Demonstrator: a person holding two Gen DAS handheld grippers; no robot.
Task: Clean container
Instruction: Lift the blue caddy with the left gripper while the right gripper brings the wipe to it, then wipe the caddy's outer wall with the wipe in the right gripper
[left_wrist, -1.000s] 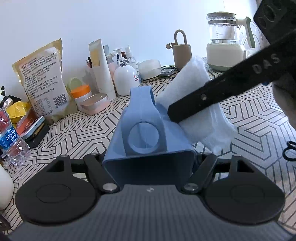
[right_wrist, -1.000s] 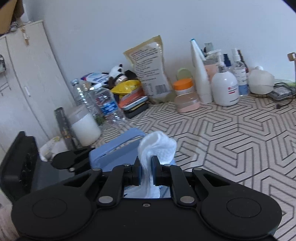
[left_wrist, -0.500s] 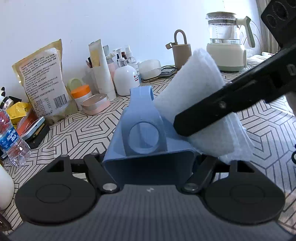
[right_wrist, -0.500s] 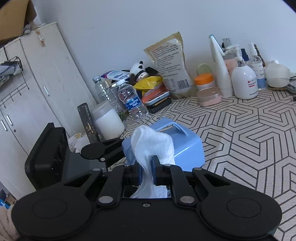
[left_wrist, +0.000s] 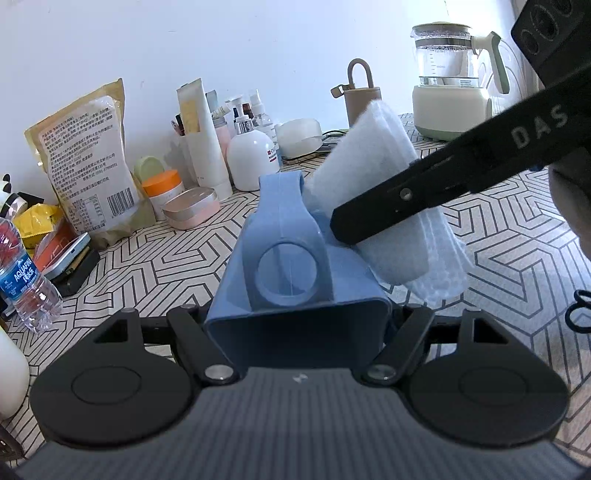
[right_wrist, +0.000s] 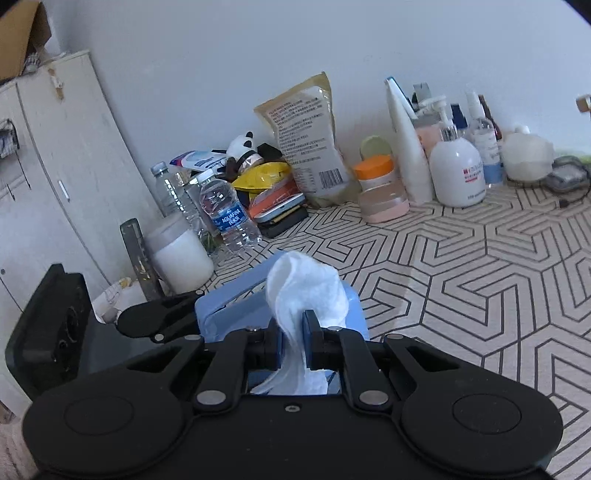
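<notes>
Left wrist view shows the blue container (left_wrist: 295, 295) clamped by its sides in the left gripper (left_wrist: 295, 332), lifted above the patterned tabletop (left_wrist: 517, 258), handle pointing away from the camera. Against the container's right side lies a folded white cloth (left_wrist: 388, 206), pinched tight in the right gripper (right_wrist: 293, 341), whose dark finger crosses the cloth. By my reading the wiping is under way, not finished: the cloth touches one outer side only, and whether any face is clean yet cannot be told (no dirt shows either). The other faces and the inside seem left to do. Counted: one container, one cloth, two grippers. Behind the container, by the wall: two clear water bottles (right_wrist: 225, 214), one kettle (left_wrist: 450, 77)
</notes>
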